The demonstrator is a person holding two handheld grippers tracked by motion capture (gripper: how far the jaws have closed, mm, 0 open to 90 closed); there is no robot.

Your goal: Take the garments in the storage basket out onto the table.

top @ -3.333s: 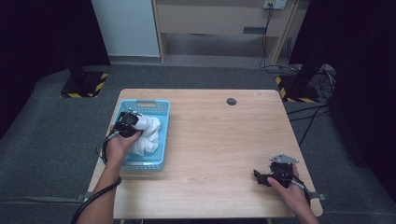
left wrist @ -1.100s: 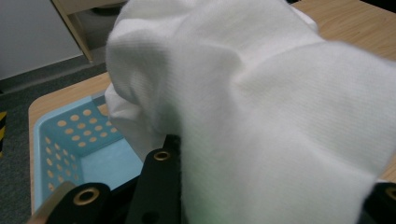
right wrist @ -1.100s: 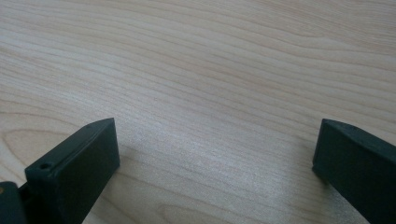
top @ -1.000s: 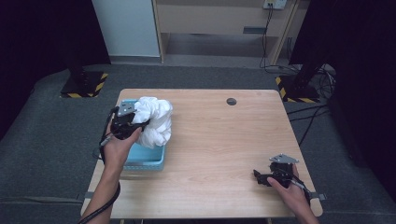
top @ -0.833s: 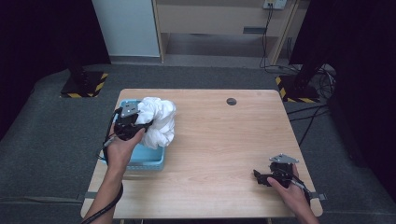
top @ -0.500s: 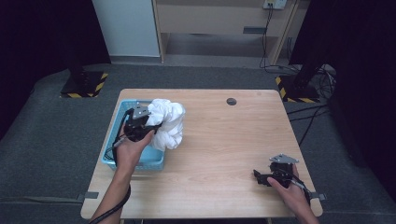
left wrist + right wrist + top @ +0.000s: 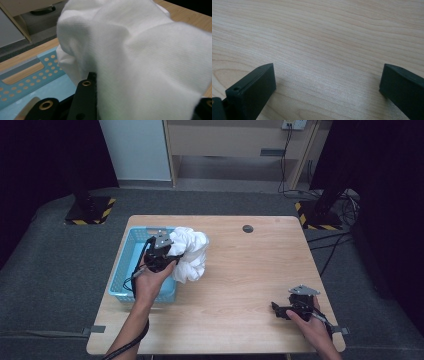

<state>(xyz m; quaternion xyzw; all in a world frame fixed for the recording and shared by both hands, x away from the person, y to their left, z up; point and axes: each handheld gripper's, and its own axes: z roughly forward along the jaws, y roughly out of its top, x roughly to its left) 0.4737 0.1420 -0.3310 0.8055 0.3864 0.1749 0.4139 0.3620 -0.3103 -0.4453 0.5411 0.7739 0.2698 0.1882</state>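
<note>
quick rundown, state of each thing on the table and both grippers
white bunched cloth: lifted, hanging past the basket's right edge
light blue perforated plastic basket: upright at the table's left
left gripper: shut on the cloth
right gripper: open, nothing between the jaws, low over the wooden table

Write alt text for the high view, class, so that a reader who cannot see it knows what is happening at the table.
The left tongs hold a bunched white cloth above the right edge of a blue basket on a wooden table. The right tongs rest near the table's front right corner, held in a hand.
</note>
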